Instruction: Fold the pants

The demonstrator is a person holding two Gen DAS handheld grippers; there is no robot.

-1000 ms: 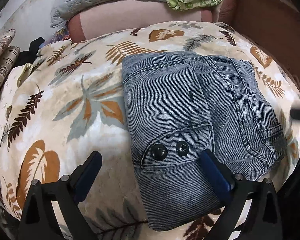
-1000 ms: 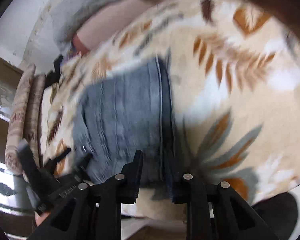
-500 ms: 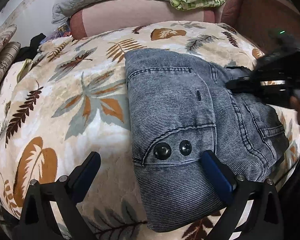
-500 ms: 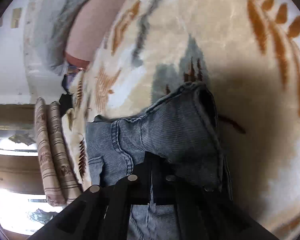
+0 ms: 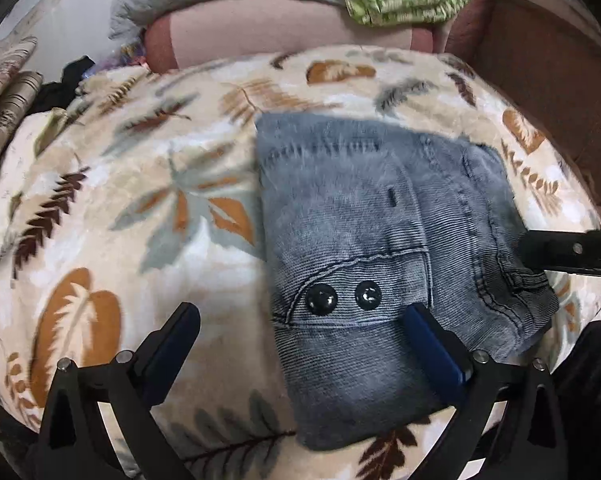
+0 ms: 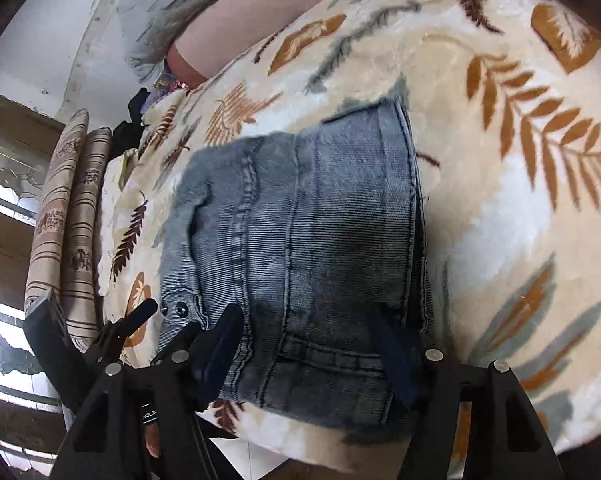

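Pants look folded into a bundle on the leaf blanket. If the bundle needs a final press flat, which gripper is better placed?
Probably right. The right gripper sits over the folded denim pants, jaws opening astride the near edge. The left gripper is open too, but only one finger lies on the denim; the other is over the leaf blanket.
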